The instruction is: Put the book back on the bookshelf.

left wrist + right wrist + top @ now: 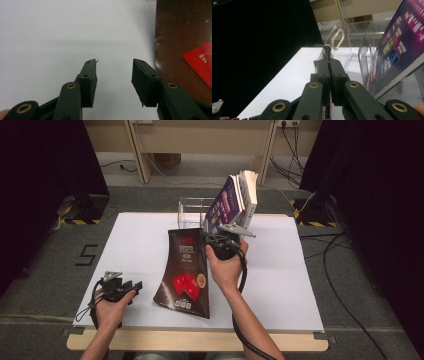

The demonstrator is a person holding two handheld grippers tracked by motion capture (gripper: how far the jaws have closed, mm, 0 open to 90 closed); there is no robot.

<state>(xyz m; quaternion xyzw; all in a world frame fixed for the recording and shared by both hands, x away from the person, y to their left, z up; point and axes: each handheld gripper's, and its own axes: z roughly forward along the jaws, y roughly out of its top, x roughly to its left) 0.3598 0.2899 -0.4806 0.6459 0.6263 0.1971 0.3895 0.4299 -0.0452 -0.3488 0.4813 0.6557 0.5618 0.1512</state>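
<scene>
Nearest the person, the left tongs (134,285) rest half open and empty on the white tabletop (280,290). Beyond them, the right tongs (209,240) pinch the dark book (184,272) by its top edge, its bottom on the tabletop. Farther back, books (235,202) lean in a clear stand (190,212); the thin grip could slip.

We have open white table (135,245) ahead of our left gripper (131,287), with the dark book (185,270) as a wall just to its right. Past our right gripper (212,241), the clear stand (192,212) and the leaning purple books (232,202) block the far side. To the right of them, the table (280,270) lies free.
</scene>
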